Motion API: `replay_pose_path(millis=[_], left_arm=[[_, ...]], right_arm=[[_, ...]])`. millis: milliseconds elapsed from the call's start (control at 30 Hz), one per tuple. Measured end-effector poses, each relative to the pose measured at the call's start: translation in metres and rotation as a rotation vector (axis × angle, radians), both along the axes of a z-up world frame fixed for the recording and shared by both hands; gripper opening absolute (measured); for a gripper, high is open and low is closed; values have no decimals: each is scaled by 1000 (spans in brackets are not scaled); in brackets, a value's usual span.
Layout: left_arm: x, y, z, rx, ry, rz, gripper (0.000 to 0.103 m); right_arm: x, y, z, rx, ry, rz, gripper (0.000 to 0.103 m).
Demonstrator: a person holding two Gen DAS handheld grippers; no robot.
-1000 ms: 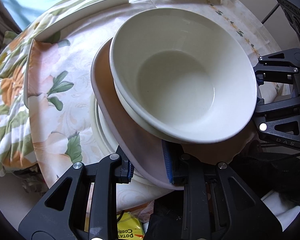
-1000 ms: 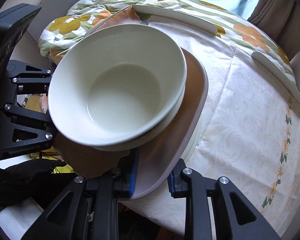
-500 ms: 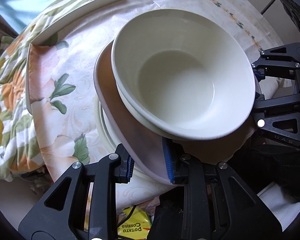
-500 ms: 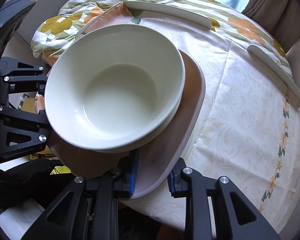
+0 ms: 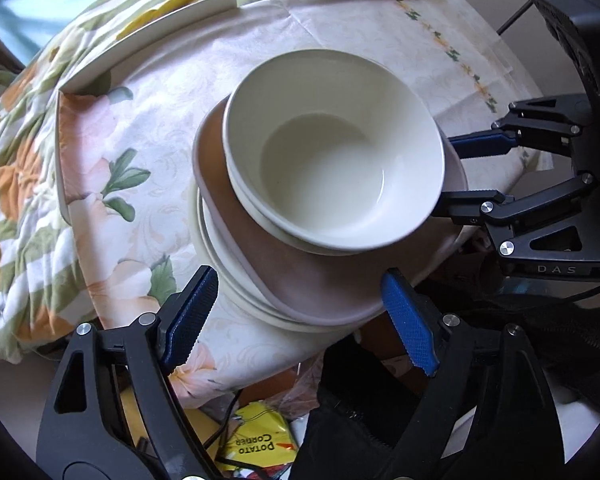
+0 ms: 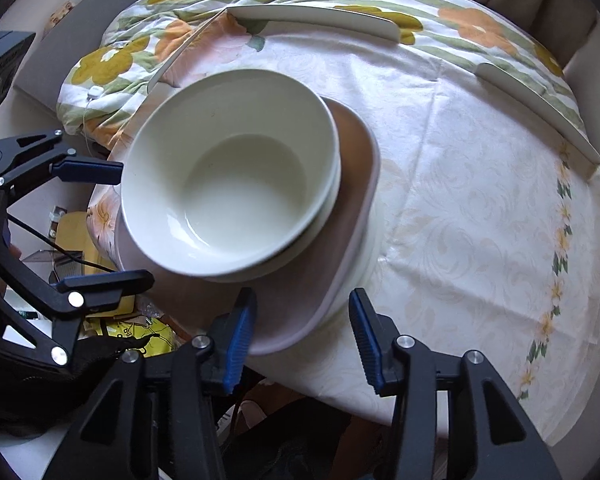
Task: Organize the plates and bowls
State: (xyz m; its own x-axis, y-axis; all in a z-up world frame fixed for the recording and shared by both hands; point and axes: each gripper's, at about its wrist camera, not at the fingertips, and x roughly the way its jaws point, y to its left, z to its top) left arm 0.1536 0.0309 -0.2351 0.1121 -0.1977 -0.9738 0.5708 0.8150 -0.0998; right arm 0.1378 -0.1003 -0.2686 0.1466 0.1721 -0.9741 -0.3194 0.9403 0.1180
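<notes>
Two nested white bowls [image 5: 332,148] sit on a pink plate [image 5: 300,276], which rests on a stack of white plates [image 5: 216,256] near the table's edge. My left gripper [image 5: 300,316] hangs just off the pink plate's near rim. Its jaws are opening wide and its blue pads are clear of the plate. In the right wrist view the bowls [image 6: 232,184] and the pink plate [image 6: 340,272] lie ahead of my right gripper [image 6: 302,328]. Its jaws are opening too. The plate's rim lies in line with the gap, and the pads do not press on it.
A round table [image 6: 480,220] carries a pale floral cloth, with white guard strips [image 5: 152,36] along its far edge. A flowered quilt [image 6: 112,60] lies beyond. A yellow snack packet [image 5: 256,444] and clutter lie on the floor under the near edge.
Both grippers were shut on the pink plate's rim and have let go. Their jaws stand apart now. The left gripper has drawn up and away, so the stack looks smaller.
</notes>
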Motion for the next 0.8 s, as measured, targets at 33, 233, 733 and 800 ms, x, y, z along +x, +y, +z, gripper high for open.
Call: replay_pose_path(millis=[33,233,733,800], left_arm=[[-1,2,1,-4,4,6,82],[-22,13,21,-41,-35,96,82],[-164,10,218,-293,-706,449,103],[-182,9,232,-304,-754,471,103]], right_arm=[[-1,-2,1,5,-1,-11,44],[-18,-8,30,43,-60,-43,44],[-134,-58,211,69,-596,-238,97],[-149,-62,223,26,-652,-278,100]])
